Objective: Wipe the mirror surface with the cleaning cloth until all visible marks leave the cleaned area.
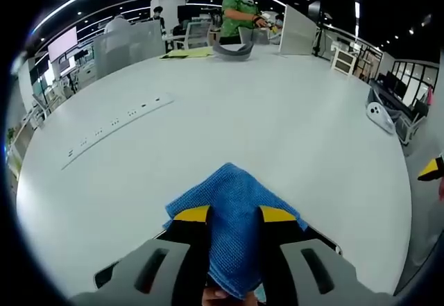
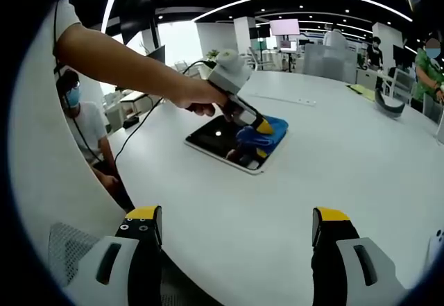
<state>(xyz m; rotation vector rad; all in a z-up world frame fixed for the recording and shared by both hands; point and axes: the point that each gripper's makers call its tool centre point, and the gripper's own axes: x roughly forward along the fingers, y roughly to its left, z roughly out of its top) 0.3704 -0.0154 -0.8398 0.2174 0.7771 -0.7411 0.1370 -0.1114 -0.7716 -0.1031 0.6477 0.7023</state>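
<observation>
I am reaching my left arm out across the white table, bare forearm stretched from the upper left of the right gripper view, my hand wrapped around the handle and tilting my left gripper down toward the mirror. The mirror is lying flat on the table, a dark reflective rectangle with a pale frame. My left gripper is clamping the blue cleaning cloth between its yellow-tipped jaws; in the left gripper view the cloth is filling the gap between the two jaws and spilling forward past the tips onto the surface ahead. In the right gripper view the cloth is sitting over the mirror's far right part, with the gripper tips pressed into it, while the near left part of the glass is lying bare and showing a small bright reflection.

I am holding my right gripper low and level near the table's edge, well apart from the mirror, its jaws spread wide with nothing between them; the mirror is lying ahead of it, roughly centred between the two jaws.

A white power strip is lying on the table to the left in the left gripper view. A person in a green top is standing beyond the far edge.
</observation>
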